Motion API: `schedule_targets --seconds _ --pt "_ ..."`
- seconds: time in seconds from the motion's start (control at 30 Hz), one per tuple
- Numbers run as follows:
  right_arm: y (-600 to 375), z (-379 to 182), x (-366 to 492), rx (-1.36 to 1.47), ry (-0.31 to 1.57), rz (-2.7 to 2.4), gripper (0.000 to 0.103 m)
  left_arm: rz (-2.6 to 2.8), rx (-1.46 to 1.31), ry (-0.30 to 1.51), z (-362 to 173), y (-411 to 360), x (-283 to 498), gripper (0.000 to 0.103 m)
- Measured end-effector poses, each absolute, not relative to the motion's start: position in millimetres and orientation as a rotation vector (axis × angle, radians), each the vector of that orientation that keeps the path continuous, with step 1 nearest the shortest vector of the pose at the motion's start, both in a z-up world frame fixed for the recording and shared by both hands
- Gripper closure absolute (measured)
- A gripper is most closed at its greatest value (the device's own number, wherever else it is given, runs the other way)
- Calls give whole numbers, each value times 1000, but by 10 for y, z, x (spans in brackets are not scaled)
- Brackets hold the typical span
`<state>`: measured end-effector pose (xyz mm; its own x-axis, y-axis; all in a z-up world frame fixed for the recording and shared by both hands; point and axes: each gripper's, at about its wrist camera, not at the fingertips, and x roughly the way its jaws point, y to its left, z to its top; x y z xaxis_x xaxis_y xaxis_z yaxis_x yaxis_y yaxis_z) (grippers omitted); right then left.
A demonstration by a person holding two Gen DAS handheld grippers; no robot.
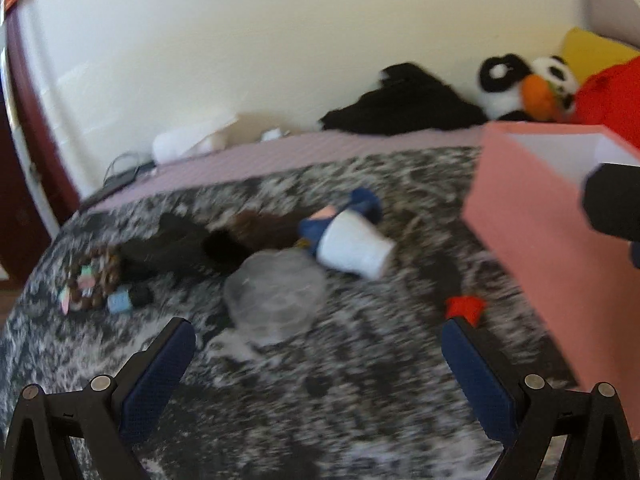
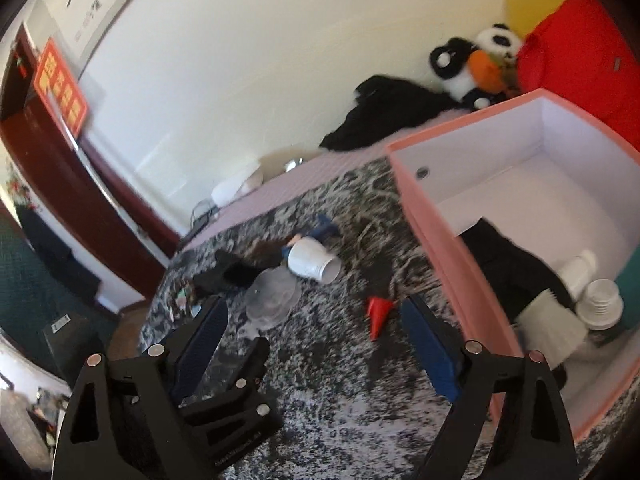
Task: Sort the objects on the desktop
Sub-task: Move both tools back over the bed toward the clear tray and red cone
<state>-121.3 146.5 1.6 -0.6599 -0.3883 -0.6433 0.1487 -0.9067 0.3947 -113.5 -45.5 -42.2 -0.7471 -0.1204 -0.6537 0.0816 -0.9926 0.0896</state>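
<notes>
On the mottled black-and-white blanket (image 1: 360, 400) lie a clear plastic lid or dish (image 1: 276, 296), a tipped white cup (image 1: 354, 250), a blue-clad doll (image 1: 320, 224), a small red cone (image 1: 464, 306), a bead bracelet (image 1: 92, 280), a little blue bottle (image 1: 120, 302) and a dark cloth item (image 1: 176, 248). My left gripper (image 1: 316, 332) hovers open just short of the clear dish. My right gripper (image 2: 316, 316) is open too, above the blanket near the red cone (image 2: 378, 314). To the right stands the pink box (image 2: 440, 240), holding black cloth (image 2: 508, 264), stacked white cups (image 2: 600, 304) and a white bottle (image 2: 580, 272).
A panda plush (image 2: 472, 64), a black garment (image 2: 384, 108), a red bag (image 2: 580, 60) and a yellow cushion (image 2: 528, 4) line the wall behind a lilac mat (image 2: 320, 168). A dark red door (image 2: 80, 200) is at the left. The blanket drops off at its left edge.
</notes>
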Motion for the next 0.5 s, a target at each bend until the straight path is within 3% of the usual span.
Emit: schedule_targets --seconds 0.33,0.5 --pt "1118 -569 -1627 1310 -197 -2617 12 -2729 1214 -54 -1071 -1031 -1722 2" --pt "1077 -827 -1859 1393 -117 -2622 12 -2727 1332 129 -1343 -1224 -2108 1"
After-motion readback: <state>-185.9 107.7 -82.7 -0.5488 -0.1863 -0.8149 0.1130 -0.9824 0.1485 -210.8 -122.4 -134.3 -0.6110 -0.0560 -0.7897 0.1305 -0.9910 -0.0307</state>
